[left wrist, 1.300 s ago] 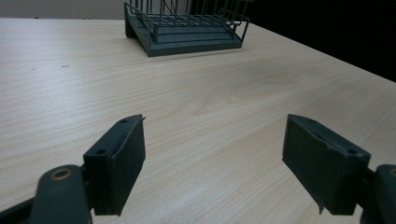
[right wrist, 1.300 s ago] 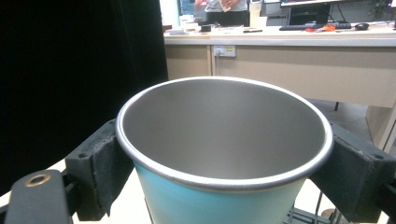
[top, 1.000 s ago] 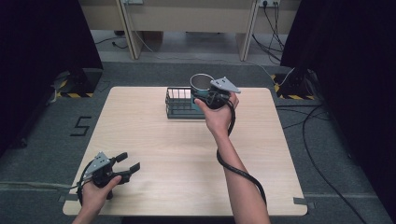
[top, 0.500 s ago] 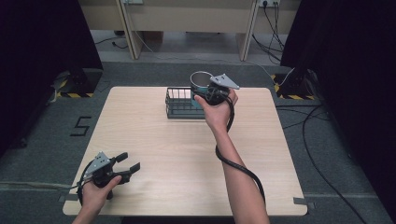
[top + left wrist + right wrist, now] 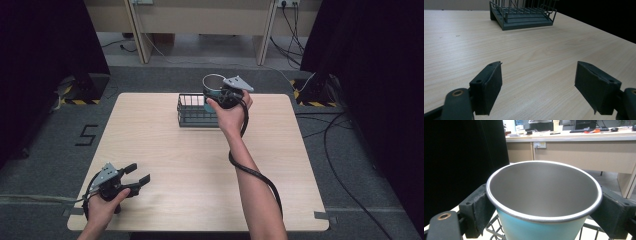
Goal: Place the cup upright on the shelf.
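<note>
A teal cup (image 5: 214, 83) with a bare steel inside is held upright over the far right end of a dark wire rack (image 5: 192, 113) at the back of the table. My right gripper (image 5: 215, 94) is shut on the cup; in the right gripper view its pads press both sides of the cup (image 5: 544, 195) just under the rim, with rack wires (image 5: 495, 230) below. At the front left corner my left gripper (image 5: 139, 176) rests low and open. In the left gripper view its jaws stand wide apart over bare wood, around the left gripper's (image 5: 539, 87) empty gap, with the rack (image 5: 524, 13) far ahead.
The light wooden table (image 5: 200, 165) has a wide bare middle. The right gripper's black cable (image 5: 255, 175) hangs along the forearm. Black curtains stand at both sides, desks (image 5: 200, 20) stand beyond the table, and cables lie on the floor at the right (image 5: 345, 150).
The right gripper has lifted the cup slightly over the rack's far end. The left gripper has stayed where it was.
</note>
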